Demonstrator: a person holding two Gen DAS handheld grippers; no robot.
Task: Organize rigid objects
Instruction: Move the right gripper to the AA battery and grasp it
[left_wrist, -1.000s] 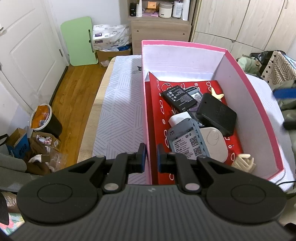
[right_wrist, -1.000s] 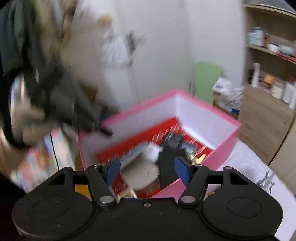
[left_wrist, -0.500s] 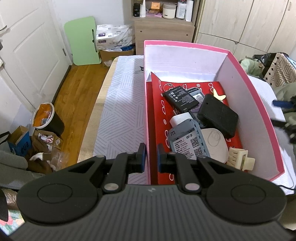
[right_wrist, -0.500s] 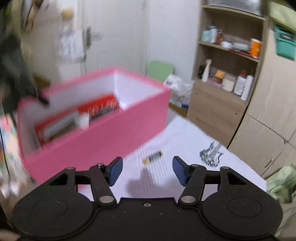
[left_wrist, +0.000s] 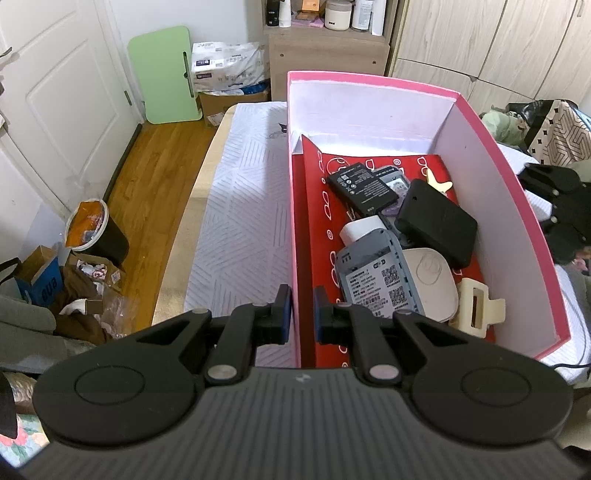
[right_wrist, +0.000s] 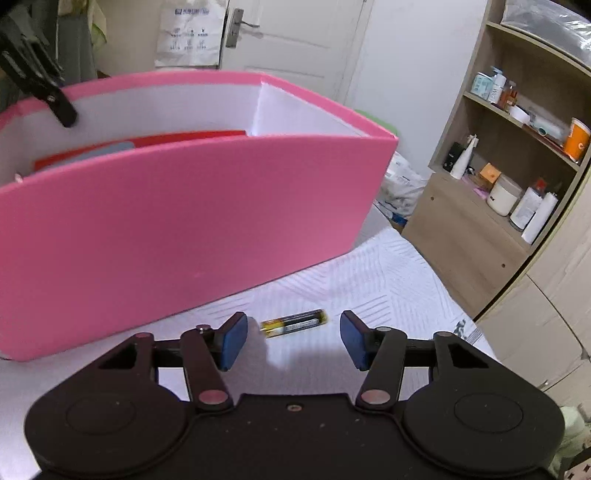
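A white patterned cloth (left_wrist: 236, 206) covered the table. In the left wrist view, the left gripper (left_wrist: 302, 314) pinched the near wall of the pink box (left_wrist: 517, 206), which held a battery pack (left_wrist: 360, 188) and a clip (left_wrist: 476, 306). In the right wrist view, the right gripper (right_wrist: 293, 338) stood spread, its jaws just closing, untouched around a battery (right_wrist: 293, 324) lying just beside the box's (right_wrist: 184, 214) outer wall.

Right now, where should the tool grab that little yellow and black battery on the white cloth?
Grab the yellow and black battery around its round middle, coming from above. It lies flat, pointing sideways between the right tool's open blue pads, so turn the tool to squeeze across its thin body.
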